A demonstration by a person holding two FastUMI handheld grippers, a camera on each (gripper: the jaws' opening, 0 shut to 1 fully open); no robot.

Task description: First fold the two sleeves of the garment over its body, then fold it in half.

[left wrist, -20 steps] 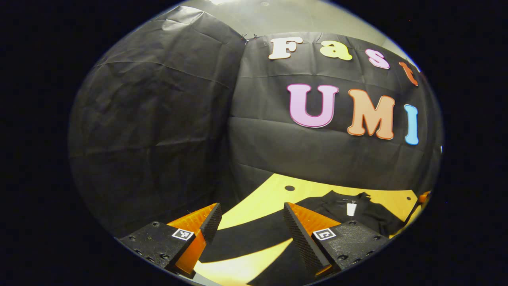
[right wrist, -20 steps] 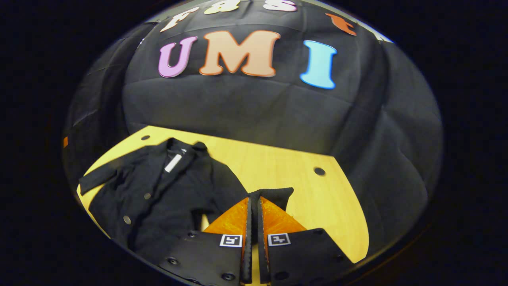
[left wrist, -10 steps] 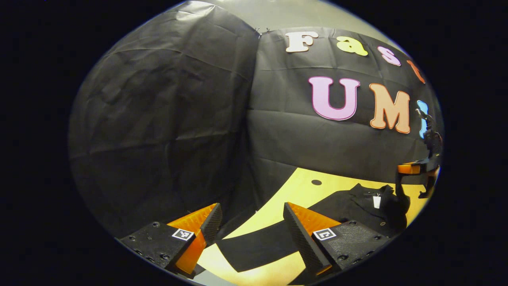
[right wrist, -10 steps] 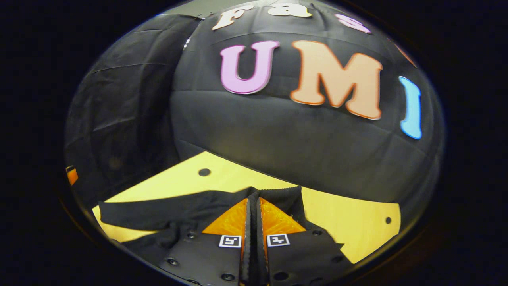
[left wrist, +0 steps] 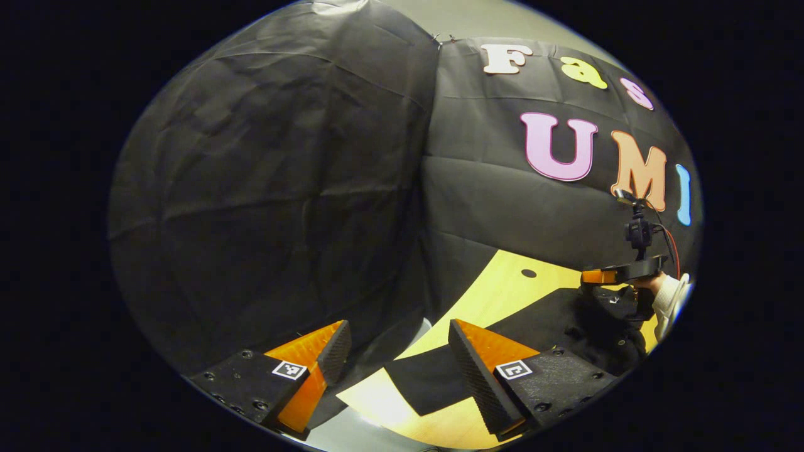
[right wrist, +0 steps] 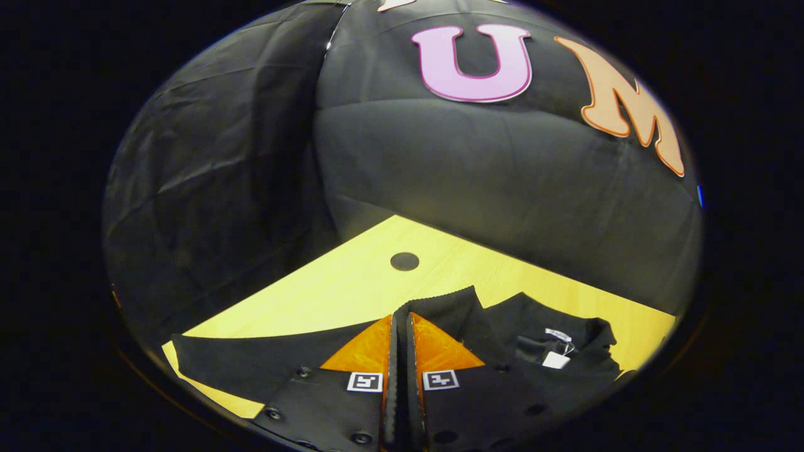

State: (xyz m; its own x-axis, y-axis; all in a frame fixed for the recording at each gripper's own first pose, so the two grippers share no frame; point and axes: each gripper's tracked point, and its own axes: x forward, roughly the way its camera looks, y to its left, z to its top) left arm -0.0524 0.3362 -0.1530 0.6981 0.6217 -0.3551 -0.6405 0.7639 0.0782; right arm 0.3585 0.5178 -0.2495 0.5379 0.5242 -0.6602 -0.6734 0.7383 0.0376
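While pinched by the right gripper (right wrist: 400,326), the sleeve (right wrist: 440,307) points toward the wall.

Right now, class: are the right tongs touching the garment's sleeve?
Touching. In the right gripper view, the right tongs are closed with the sleeve cuff pinched between the fingers, over the table.

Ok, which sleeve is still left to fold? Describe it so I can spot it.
On the yellow table, the black garment lies collar-side right. One sleeve stretches flat leftward from it, free; the other's cuff is pinched in the right gripper.
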